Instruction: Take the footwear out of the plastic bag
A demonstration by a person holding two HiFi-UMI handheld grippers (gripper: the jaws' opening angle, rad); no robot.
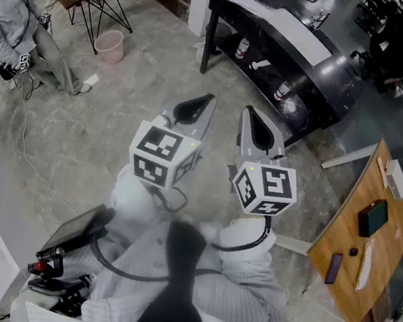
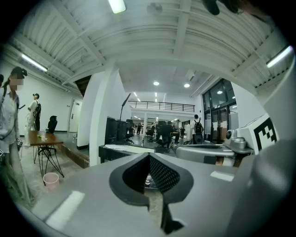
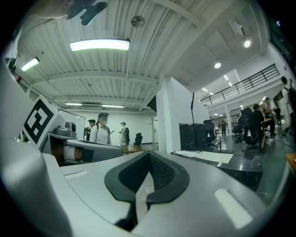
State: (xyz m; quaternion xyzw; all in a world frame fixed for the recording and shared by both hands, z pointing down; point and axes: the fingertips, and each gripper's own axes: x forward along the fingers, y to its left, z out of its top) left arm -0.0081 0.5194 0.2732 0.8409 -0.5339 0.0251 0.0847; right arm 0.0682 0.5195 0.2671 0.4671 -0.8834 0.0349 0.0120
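The left gripper (image 1: 194,108) and the right gripper (image 1: 260,131) are held side by side in front of the person, roughly level, over bare stone floor (image 1: 79,140). Each has its jaws pressed together with nothing between them, which each gripper's own view confirms. Neither the plastic bag nor the footwear appears in any view. What shows is a black table (image 1: 289,58) ahead, a wooden table (image 1: 356,243) to the right with small items on it, a pink bucket (image 1: 111,45) and a seated person (image 1: 20,29) at the far left. The step in hand is therefore probably finding the bag. To do that well, the head and both grippers should turn toward it, and the jaws should open before the reach rather than at the bag. One gripper would likely best pinch the bag near its mouth while the other draws the footwear out. How the bag and footwear look cannot be told from here.
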